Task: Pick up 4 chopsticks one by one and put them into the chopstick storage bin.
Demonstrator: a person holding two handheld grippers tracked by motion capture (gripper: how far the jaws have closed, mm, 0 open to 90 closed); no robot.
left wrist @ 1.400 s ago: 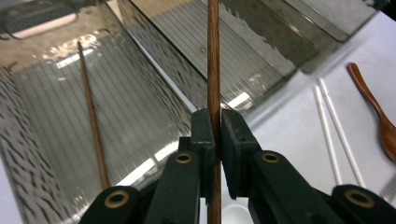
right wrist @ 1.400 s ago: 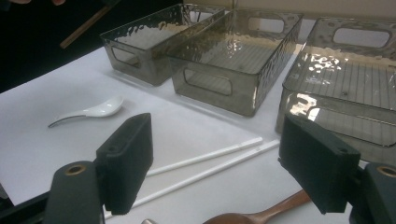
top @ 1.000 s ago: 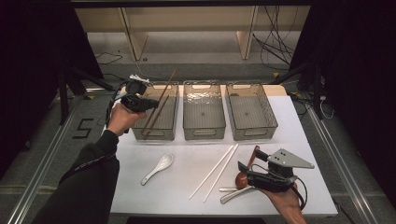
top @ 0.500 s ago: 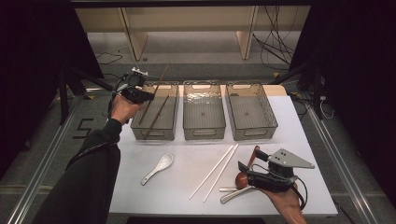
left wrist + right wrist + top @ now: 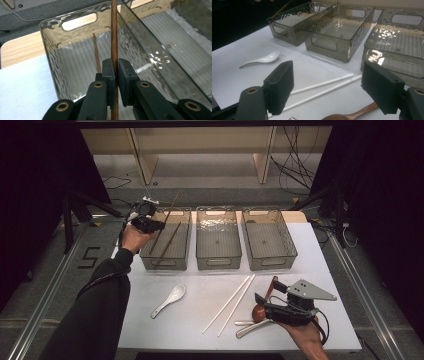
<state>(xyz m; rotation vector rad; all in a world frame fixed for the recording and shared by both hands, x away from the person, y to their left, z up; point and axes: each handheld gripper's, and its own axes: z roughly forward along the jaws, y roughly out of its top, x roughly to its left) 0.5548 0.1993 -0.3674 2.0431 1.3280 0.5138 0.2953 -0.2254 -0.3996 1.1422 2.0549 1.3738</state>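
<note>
Left gripper [image 5: 150,224] has moved up and back since the earlier frames, now at the far-left corner of the left bin [image 5: 166,257], its fingers [image 5: 109,72] clamped on a brown chopstick [image 5: 114,32] that stands steeply, tip sticking up past the bin's far rim. A second brown chopstick [image 5: 167,245] lies slanted inside the same bin. Right gripper [image 5: 272,306] has stayed at the counter's [image 5: 200,320] near-right side, fingers [image 5: 280,85] wide open, holding nothing, just above a brown wooden spoon [image 5: 352,115]. Two white chopsticks [image 5: 230,304] lie side by side mid-counter; white ceramic spoon [image 5: 169,300] lies left of them. Middle bin [image 5: 218,240] and right bin [image 5: 269,240] stand alongside.
</note>
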